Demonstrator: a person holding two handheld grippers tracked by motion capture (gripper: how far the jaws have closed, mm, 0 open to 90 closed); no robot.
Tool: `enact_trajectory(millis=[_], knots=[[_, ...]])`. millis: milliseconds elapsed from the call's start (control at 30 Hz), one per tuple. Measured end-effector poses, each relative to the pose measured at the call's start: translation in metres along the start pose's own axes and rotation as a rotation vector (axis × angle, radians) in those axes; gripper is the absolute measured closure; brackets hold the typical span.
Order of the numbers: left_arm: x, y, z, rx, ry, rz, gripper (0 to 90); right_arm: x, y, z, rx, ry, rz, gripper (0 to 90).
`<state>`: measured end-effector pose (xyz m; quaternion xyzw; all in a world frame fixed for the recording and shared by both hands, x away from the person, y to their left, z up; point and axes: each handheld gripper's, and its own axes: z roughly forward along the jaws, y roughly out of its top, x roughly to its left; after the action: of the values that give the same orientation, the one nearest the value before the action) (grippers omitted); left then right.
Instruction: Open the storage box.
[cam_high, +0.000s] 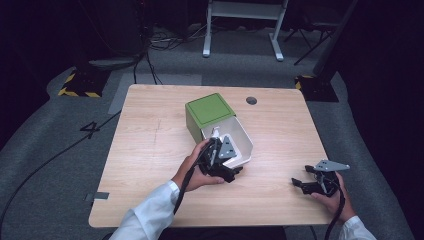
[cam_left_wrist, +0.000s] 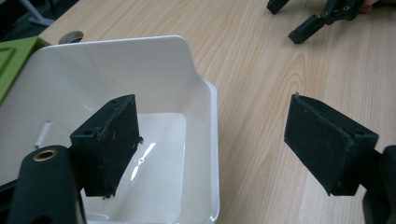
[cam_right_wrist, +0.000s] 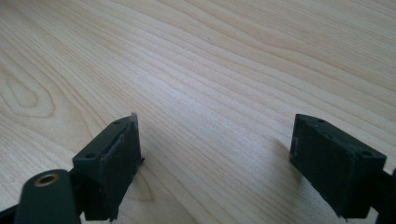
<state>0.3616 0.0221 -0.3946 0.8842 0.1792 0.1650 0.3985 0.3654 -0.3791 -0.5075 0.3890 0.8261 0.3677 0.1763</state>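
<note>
Fig. legend, near to far. Near edge of tabletop (cam_high: 150, 200): two forearms in white sleeves enter from my side. Right tongs (cam_high: 301, 183) sit by the near right corner, held in the right hand (cam_high: 332, 199); in the right gripper view I see both jaws spread wide w/ bare wood grain between them, gripping nothing. Left tongs (cam_left_wrist: 210, 140) are at mid-tabletop, held in the left hand (cam_high: 192, 172) and angled over the white bin (cam_left_wrist: 205, 140); jaws wide apart, nothing held. In the left gripper view one jaw hangs over the bin's interior, the other over bare wood outside its rim, so the bin wall lies between them; I can't tell if either jaw touches it. Small white item (cam_left_wrist: 43, 134) lies inside the bin; too small to identify. Behind, touching the bin: green box (cam_high: 210, 114), toward the far edge. Grey round grommet (cam_high: 251, 100) near the far edge, right of centre.
</note>
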Motion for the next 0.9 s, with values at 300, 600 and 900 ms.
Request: enact_trajectory(millis=[300, 600, 900], knots=[[-0.002, -0.009, -0.027, -0.011, 0.032, 0.048, 16.3, 0.0, 0.0, 0.0, 0.0, 0.0, 0.0, 16.4], [0.001, -0.025, -0.054, 0.012, 0.084, 0.079, 16.3, 0.0, 0.0, 0.0, 0.0, 0.0, 0.0, 16.4], [0.005, -0.049, -0.078, 0.052, 0.158, 0.082, 16.3, 0.0, 0.0, 0.0, 0.0, 0.0, 0.0, 16.4]])
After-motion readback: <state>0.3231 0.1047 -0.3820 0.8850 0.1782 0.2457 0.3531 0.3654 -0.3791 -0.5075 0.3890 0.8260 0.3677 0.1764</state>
